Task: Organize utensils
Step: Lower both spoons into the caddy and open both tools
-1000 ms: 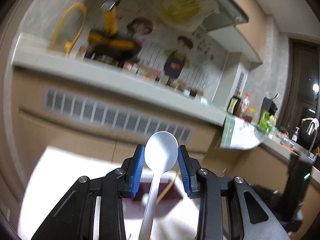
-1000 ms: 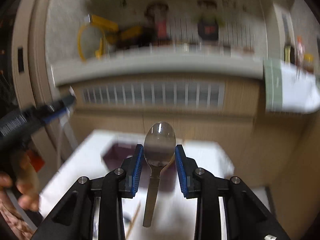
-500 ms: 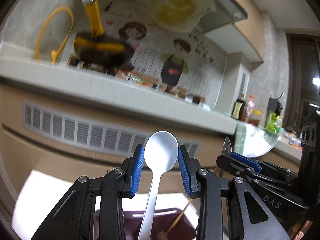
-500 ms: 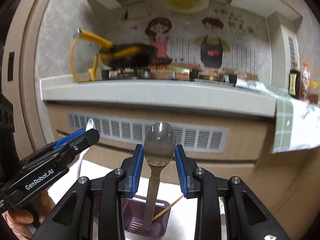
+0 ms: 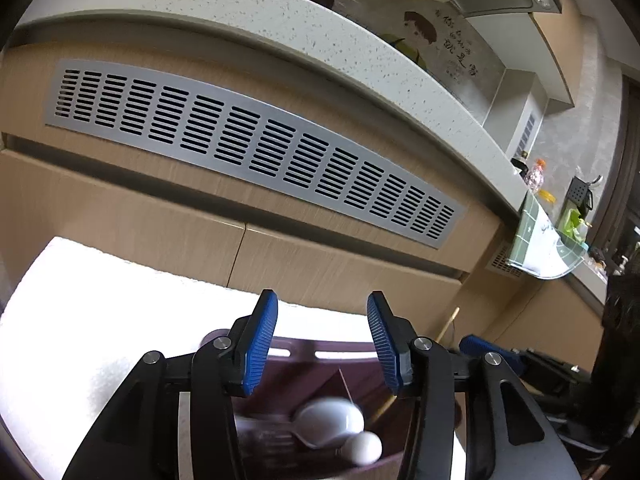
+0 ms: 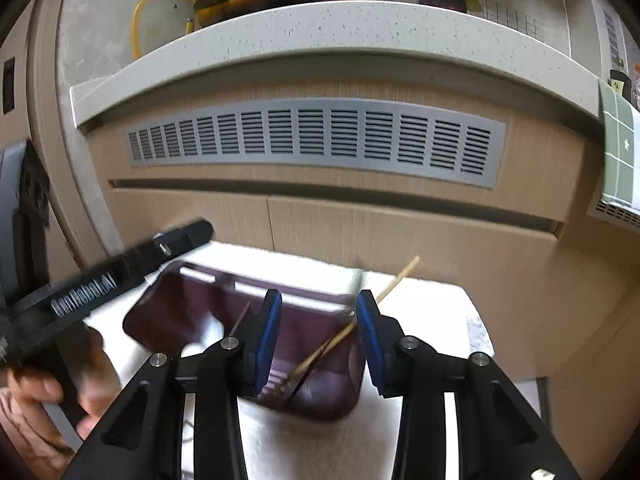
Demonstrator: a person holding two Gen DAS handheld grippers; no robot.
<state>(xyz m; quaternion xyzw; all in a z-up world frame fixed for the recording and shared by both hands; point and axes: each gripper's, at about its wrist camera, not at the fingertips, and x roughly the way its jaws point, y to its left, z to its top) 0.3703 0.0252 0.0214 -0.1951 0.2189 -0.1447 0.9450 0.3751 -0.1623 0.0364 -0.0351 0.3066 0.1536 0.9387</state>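
purple bin (image 6: pixel 168 312), white spoon (image 5: pixel 332 420), blue pads (image 5: pixel 260 344)

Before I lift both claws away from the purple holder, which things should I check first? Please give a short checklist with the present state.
1. left claw free of utensils: ok; its jaws are opening, nothing between them.
2. right claw free of utensils: ok; its jaws are opening, nothing between them.
3. white spoon inside the purple holder: ok, though blurred.
4. chopstick clear of the right claw: cannot tell; it leans out of the holder, passing behind one finger.
5. Holder standing on the white surface: ok.
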